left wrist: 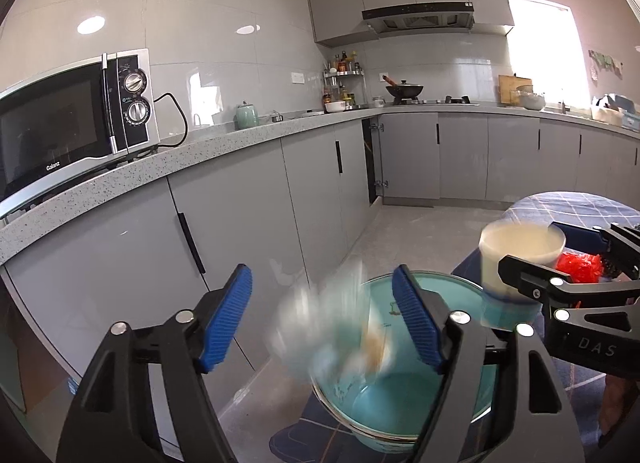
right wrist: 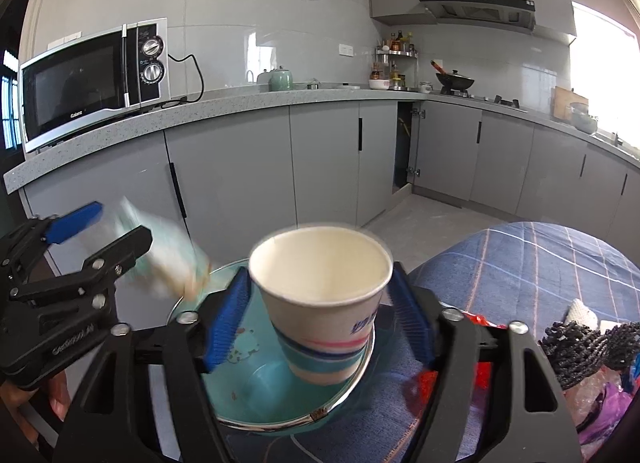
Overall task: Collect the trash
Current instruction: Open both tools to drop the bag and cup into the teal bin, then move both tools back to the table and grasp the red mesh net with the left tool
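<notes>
A teal trash bin (right wrist: 256,391) stands beside the desk's (right wrist: 540,263) left edge. The right hand-held gripper (right wrist: 320,319) grasps a paper cup (right wrist: 324,295) above it. The left hand-held gripper (left wrist: 322,319) is released, with blurred crumpled wrapper (left wrist: 320,327) between its jaws over the bin.

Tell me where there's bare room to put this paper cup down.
Bare cloth on the checked tablecloth, between the teal bin and the far table edge. Crowded on the near right: black knitted pieces and plastic bags.
</notes>
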